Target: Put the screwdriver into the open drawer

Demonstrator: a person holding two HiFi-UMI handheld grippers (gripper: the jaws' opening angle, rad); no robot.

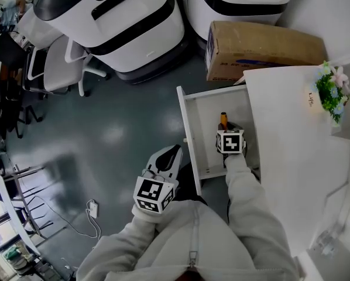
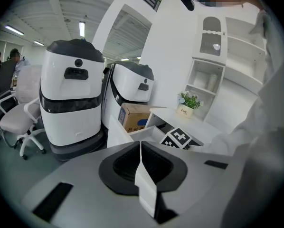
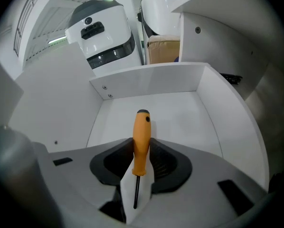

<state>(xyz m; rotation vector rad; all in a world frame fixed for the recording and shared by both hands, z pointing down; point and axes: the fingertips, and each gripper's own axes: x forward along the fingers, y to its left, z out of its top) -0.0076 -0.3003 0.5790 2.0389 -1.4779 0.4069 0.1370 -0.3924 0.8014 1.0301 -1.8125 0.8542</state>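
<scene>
Screwdriver (image 3: 141, 141): orange handle clamped between the narrow-set jaws of the right hand-held gripper (image 1: 226, 129), held inside the open drawer (image 3: 146, 82). Left hand-held gripper (image 2: 141, 161): jaws together, empty, just outside the drawer.

Head view from above, steeply down, right gripper view close inside the same drawer (image 3: 170, 110), left gripper view outward.

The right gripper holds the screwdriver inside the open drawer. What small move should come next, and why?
Probably lower the right gripper slightly. Its jaws are shut on the screwdriver, whose orange handle seems to hang above the bare floor of the drawer; opening now might drop it.
</scene>
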